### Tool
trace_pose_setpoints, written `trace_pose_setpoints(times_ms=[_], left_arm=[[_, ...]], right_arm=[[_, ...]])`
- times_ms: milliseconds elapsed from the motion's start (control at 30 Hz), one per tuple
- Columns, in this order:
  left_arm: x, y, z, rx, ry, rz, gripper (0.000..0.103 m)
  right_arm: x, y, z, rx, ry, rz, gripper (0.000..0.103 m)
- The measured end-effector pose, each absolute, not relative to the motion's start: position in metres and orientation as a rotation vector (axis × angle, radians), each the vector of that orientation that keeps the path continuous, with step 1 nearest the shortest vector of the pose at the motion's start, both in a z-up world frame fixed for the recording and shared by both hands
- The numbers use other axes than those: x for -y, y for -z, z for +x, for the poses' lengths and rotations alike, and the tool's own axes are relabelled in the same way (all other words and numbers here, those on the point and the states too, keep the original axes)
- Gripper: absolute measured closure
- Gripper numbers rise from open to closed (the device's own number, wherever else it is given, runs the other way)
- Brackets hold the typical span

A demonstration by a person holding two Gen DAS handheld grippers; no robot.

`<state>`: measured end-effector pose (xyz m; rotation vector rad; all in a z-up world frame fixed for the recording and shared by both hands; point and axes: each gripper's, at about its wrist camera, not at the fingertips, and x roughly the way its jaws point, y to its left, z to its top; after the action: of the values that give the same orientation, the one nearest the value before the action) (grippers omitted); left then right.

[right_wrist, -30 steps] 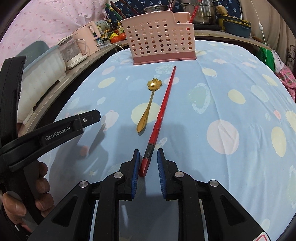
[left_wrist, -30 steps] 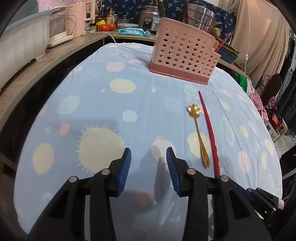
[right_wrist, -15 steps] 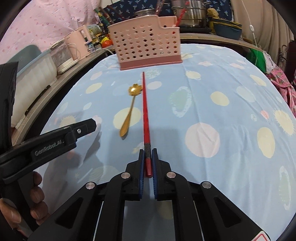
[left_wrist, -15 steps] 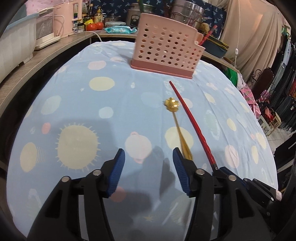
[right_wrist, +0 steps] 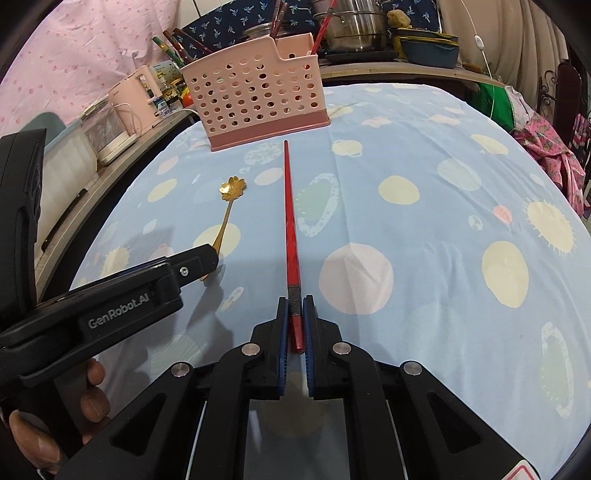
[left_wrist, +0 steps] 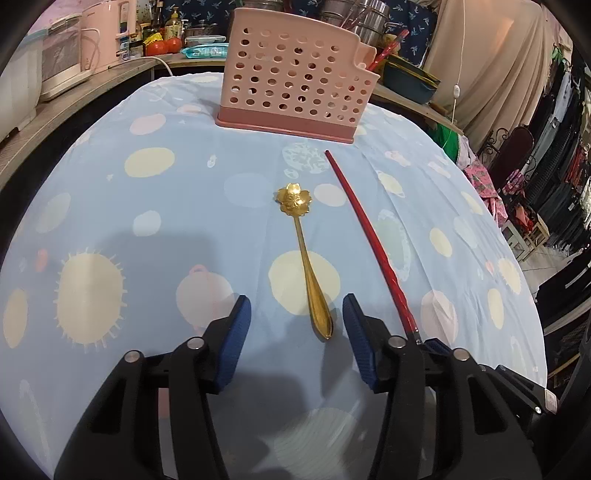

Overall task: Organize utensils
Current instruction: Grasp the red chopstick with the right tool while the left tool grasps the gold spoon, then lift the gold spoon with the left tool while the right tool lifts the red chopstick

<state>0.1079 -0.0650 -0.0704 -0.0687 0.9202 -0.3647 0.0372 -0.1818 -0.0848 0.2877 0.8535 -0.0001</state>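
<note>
A gold spoon (left_wrist: 303,254) with a flower-shaped bowl lies on the blue spotted tablecloth (left_wrist: 147,229); it also shows in the right wrist view (right_wrist: 228,210). A red chopstick (left_wrist: 369,240) lies to its right, pointing at the pink perforated utensil holder (left_wrist: 295,74). My left gripper (left_wrist: 295,325) is open, its jaws either side of the spoon's handle end. My right gripper (right_wrist: 294,314) is shut on the thick end of the red chopstick (right_wrist: 290,214). The utensil holder (right_wrist: 258,92) stands at the far side of the table.
A counter along the left and back holds pink appliances (left_wrist: 107,33), bottles, tomatoes (left_wrist: 166,46) and steel pots (right_wrist: 351,26). Clothes racks (left_wrist: 565,147) stand off the table's right edge. The left gripper's body (right_wrist: 110,295) shows in the right wrist view.
My left gripper has moved right until its open jaws straddle the spoon's handle. My right gripper closed on the chopstick's thick end and turned it to point at the holder.
</note>
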Motion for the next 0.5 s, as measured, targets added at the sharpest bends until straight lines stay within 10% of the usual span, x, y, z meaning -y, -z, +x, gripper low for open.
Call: trace_pose_setpoints(times_ms=[500], left_arm=[[0.0658, 0.0736, 0.1007, -0.913, 0.386, -0.044, 0.093]], right_arm=[[0.1822, 0.0848, 0.0371, -0.853, 0.000, 0.291, 0.096]])
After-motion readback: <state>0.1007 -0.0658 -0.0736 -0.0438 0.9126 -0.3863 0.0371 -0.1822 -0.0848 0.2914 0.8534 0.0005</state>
